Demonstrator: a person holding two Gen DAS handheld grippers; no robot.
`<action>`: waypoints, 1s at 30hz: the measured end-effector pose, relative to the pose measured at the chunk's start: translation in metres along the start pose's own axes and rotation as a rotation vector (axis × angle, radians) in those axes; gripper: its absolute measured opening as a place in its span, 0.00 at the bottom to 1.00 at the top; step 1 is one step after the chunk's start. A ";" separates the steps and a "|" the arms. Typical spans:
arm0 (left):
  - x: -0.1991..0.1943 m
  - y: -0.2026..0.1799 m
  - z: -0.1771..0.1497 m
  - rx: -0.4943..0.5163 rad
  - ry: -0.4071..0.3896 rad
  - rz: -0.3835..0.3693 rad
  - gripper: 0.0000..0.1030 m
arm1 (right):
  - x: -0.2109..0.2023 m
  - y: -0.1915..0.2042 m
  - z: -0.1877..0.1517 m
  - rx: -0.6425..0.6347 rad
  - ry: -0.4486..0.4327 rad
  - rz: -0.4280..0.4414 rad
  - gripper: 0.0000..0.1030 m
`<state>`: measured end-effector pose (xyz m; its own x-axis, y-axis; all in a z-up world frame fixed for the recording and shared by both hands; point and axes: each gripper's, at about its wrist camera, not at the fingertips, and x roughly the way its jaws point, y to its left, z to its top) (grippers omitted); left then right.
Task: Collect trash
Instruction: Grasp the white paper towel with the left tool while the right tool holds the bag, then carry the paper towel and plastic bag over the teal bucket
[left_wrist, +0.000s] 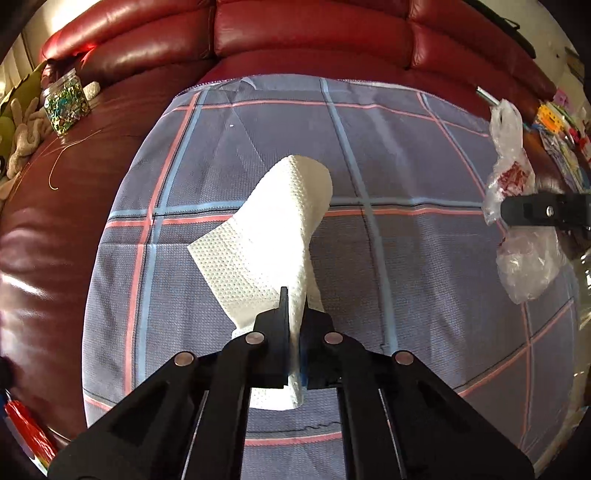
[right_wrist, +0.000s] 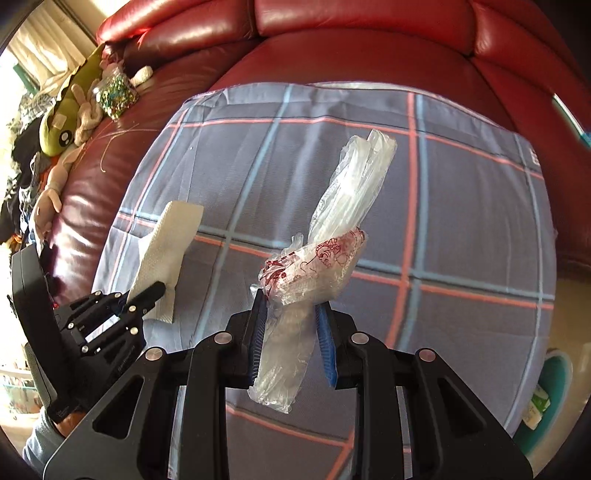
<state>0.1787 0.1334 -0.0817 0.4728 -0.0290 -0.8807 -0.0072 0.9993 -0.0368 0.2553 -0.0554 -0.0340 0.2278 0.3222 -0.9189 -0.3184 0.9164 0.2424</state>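
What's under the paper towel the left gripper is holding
Under the paper towel, pinched in the left gripper, only the plaid cloth over the red sofa shows. The patch directly beneath it is covered.

the checked cloth (left_wrist: 406, 177) lies bare between the paper towel (left_wrist: 273, 236) and plastic bag (right_wrist: 332, 258); a glitter jar (left_wrist: 66, 101) and plush toys (right_wrist: 62, 129) crowd the sofa's left side.

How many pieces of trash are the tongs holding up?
2. The white paper towel is pinched in the left tongs, and the crumpled clear plastic bag is in the right tongs. More trash may be out of view.
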 end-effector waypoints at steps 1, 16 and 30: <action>-0.008 -0.005 0.000 -0.004 -0.013 -0.016 0.03 | -0.007 -0.006 -0.005 0.004 -0.010 0.003 0.26; -0.091 -0.193 -0.001 0.195 -0.080 -0.277 0.04 | -0.131 -0.159 -0.112 0.187 -0.160 -0.049 0.26; -0.060 -0.392 -0.037 0.448 0.067 -0.418 0.04 | -0.178 -0.325 -0.241 0.459 -0.185 -0.160 0.26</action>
<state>0.1204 -0.2573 -0.0320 0.2994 -0.4076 -0.8627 0.5449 0.8153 -0.1961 0.0963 -0.4677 -0.0246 0.4131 0.1684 -0.8950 0.1604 0.9539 0.2536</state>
